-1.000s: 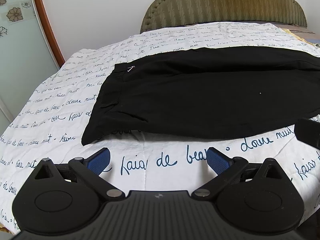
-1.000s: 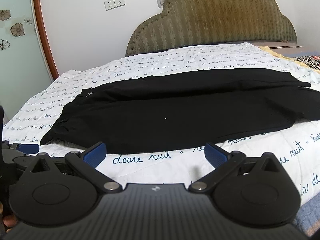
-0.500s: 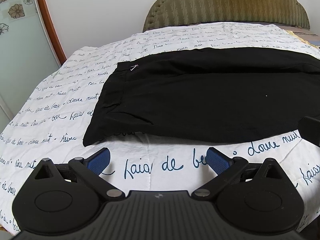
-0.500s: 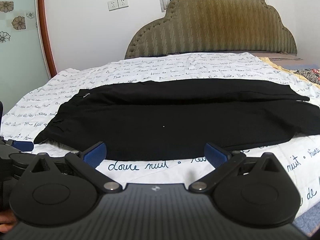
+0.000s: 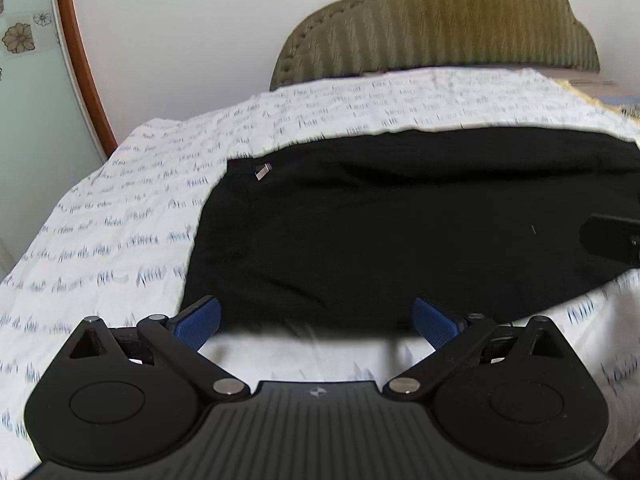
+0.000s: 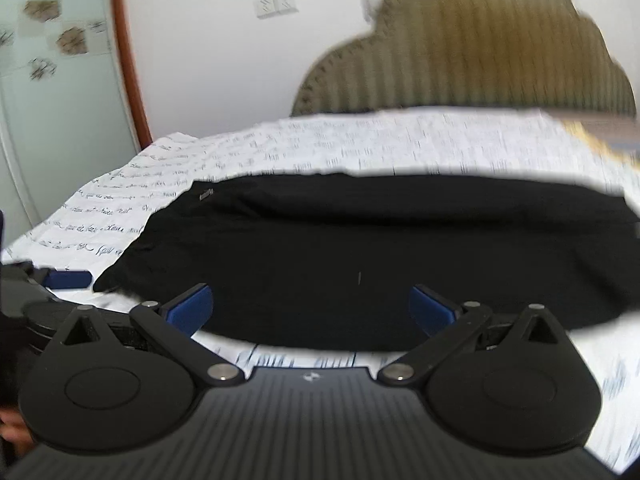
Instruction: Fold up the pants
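Black pants [image 5: 400, 220] lie flat on the bed [image 5: 120, 220], long axis crosswise, their near edge just ahead of the left hand-held gripper [image 5: 316, 318] and right hand-held gripper [image 6: 310, 306], both spread apart and empty.

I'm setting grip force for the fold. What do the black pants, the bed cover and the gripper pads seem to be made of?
Black pants: soft matte woven or knit cloth, lying limp with shallow creases; fibre unclear.
Bed cover: white printed fabric, probably cotton-like, lightly puckered as if quilted.
Left gripper and right gripper pads: blue, finely textured, likely rubbery, on black plastic arms.
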{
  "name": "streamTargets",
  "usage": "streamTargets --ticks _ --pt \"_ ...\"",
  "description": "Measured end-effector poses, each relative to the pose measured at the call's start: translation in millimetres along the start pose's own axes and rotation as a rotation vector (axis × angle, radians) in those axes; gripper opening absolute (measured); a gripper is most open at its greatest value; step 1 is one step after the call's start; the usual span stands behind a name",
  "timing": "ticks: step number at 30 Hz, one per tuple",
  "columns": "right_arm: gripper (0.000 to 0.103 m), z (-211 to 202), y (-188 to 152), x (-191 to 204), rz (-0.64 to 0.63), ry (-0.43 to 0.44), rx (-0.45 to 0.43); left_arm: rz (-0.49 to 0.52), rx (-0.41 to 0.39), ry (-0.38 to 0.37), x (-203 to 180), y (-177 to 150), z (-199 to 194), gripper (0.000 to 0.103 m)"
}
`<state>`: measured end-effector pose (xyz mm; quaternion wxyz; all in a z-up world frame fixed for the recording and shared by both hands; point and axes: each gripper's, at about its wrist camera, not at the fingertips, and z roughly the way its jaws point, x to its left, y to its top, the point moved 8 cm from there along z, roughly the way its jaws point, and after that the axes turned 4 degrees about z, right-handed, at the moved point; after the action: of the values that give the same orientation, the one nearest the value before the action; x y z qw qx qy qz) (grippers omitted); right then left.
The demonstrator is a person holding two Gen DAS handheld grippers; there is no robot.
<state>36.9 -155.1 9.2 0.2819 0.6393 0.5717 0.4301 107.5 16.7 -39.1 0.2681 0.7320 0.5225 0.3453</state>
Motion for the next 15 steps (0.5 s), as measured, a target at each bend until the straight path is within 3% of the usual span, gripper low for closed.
streamTargets --ticks 2,6,9,13,15 --pt "0.103 8.7 17.6 1.0 -0.063 0.001 -0.037 -0.018 0.002 -0.032 16.8 14.6 8.8 0.103" --pt "0.103 38.9 47.7 1.3 -0.139 0.034 -0.058 -0.132 0.079 -0.102 57.3 34.7 40.6 0.103" --pt "0.103 68.7 66.7 -1.7 -0.174 0.060 -0.034 -0.152 0.094 -0.071 83.0 49.7 65.7 0.103" --pt "0.103 115.0 92.4 -6.9 -0.223 0.095 -0.008 -0.055 0.084 0.007 104.3 74.1 103.8 0.103" --pt "0.103 138.8 107.1 -14.0 -0.256 0.096 -0.013 -0.058 0.077 0.024 117.3 83.5 121.5 0.103"
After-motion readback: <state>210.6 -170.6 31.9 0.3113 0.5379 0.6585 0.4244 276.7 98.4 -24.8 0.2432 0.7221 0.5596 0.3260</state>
